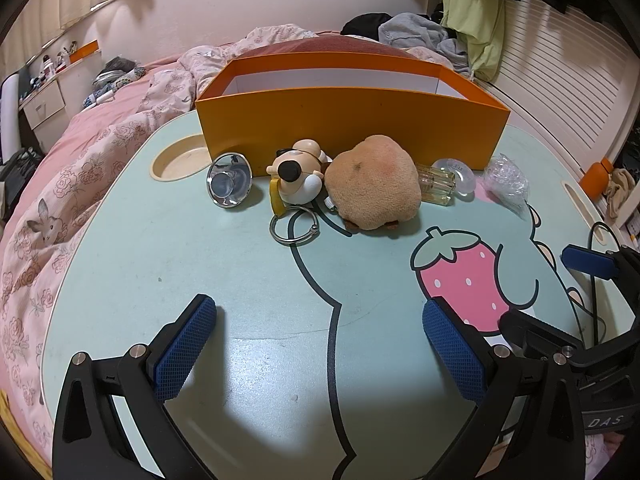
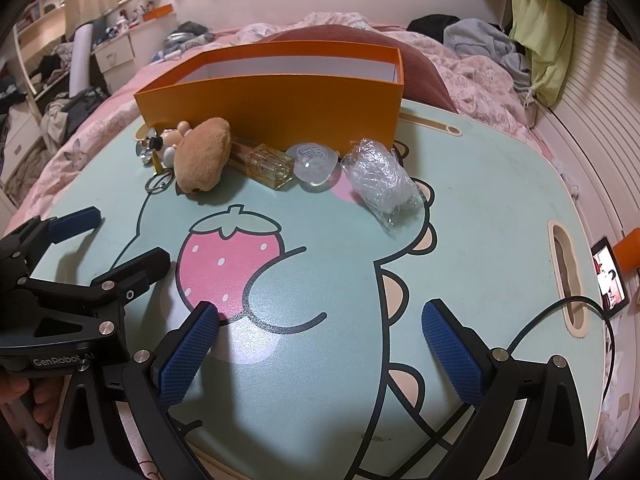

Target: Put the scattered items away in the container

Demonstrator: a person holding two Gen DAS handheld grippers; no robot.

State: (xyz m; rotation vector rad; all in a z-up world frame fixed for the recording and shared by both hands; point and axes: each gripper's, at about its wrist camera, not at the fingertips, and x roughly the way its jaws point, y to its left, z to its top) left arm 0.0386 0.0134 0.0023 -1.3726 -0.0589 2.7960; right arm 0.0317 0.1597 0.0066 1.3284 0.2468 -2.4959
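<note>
An orange box [image 1: 352, 120] stands open at the far side of the lap table; it also shows in the right wrist view [image 2: 276, 104]. Along its front lie a round mirror [image 1: 229, 185], a dog figure keychain [image 1: 298, 178] with a metal ring [image 1: 294, 226], a brown plush [image 1: 374, 182], a glass perfume bottle [image 1: 436, 184], a clear round case [image 1: 460, 174] and a crumpled plastic bag [image 1: 506, 184]. The same plush [image 2: 204, 156], bottle [image 2: 268, 166] and bag [image 2: 380, 178] show in the right wrist view. My left gripper [image 1: 320, 320] is open and empty. My right gripper [image 2: 320, 324] is open and empty.
The mint table [image 1: 200, 280] with a strawberry print rests on a pink bed [image 1: 60, 184]. A cup recess [image 1: 180, 162] is at its left, a handle slot [image 2: 566, 276] at its right. A black cable [image 2: 560, 312] crosses the right edge. Clothes [image 2: 480, 44] lie behind.
</note>
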